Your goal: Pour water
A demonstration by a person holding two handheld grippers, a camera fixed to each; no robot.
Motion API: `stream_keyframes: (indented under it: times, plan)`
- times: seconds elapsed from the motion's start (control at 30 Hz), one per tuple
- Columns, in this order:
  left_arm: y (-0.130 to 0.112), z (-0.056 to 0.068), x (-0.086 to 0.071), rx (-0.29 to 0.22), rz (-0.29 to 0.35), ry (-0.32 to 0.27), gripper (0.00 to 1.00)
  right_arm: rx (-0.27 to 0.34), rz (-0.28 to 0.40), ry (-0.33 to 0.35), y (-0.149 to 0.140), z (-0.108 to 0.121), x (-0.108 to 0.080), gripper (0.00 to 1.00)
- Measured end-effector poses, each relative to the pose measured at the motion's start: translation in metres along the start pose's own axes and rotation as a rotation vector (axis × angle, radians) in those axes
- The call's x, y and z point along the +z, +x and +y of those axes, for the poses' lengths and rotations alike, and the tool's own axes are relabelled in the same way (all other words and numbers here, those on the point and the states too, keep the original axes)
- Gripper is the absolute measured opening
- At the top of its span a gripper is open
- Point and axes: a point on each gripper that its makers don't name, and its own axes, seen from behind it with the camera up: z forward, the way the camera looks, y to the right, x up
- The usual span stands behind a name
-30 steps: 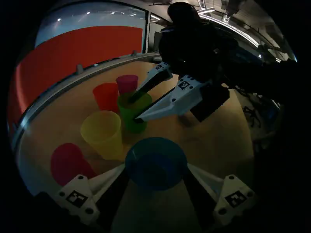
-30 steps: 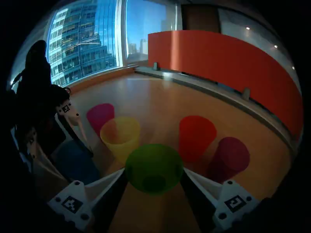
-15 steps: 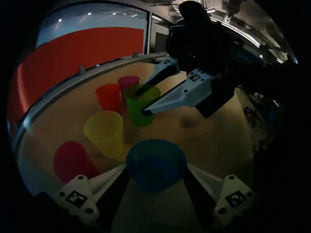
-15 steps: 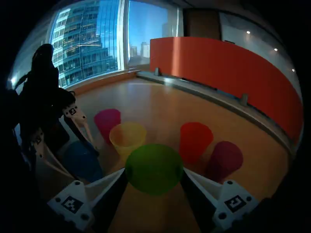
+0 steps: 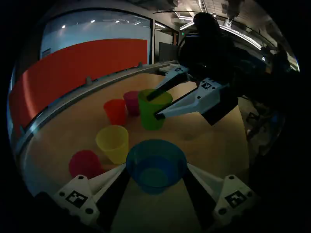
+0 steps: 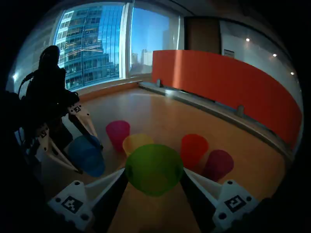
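- Left gripper view: the left claw [image 5: 155, 167] sits at 6 o'clock, and its two fingers press on the sides of the blue cup [image 5: 155, 178], which is upright with its mouth open to the camera.
- At 12 o'clock from it, the right claw [image 5: 154, 104] grips the green cup [image 5: 149, 118], also upright, with a person [image 5: 210, 50] dark behind it.
- On the tabletop [image 5: 210, 143] a row runs from 8 towards 11 o'clock: pink cup [image 5: 84, 165], yellow cup [image 5: 112, 143], red cup [image 5: 116, 112], purple cup [image 5: 131, 103].
- Right gripper view: the right claw is at 6 o'clock, clamped narrow on the green cup.
- At 9 o'clock the left claw grips the blue cup.
- The pink and yellow cups stand at 11 o'clock from the green cup, the red and purple at 1 to 2 o'clock.
- A window [image 6: 97, 50] is at 11 o'clock and an orange wall [image 6: 233, 89] at 2 o'clock.
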Motion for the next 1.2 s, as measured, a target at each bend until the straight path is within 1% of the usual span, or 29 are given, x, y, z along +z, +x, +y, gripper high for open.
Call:
stream_keyframes:
  times: [0.3,0.57,0.9,1.07,1.2]
  plan:
    - [0.025,-0.010,-0.022,-0.020,0.075,0.058,0.86,0.002,0.069,-0.002,0.021,-0.008,-0.019,0.90]
    - [0.038,-0.015,-0.036,-0.023,0.123,0.097,0.86,0.002,0.135,-0.009,0.039,-0.015,-0.033,0.90]
    - [0.053,-0.014,-0.050,-0.026,0.179,0.116,0.86,-0.010,0.224,-0.020,0.063,-0.021,-0.050,0.91]
    - [0.058,-0.013,-0.055,-0.024,0.202,0.125,0.86,-0.018,0.254,-0.032,0.070,-0.022,-0.054,0.91]
    - [0.064,-0.012,-0.058,-0.026,0.229,0.128,0.86,-0.010,0.280,-0.030,0.077,-0.025,-0.057,0.91]
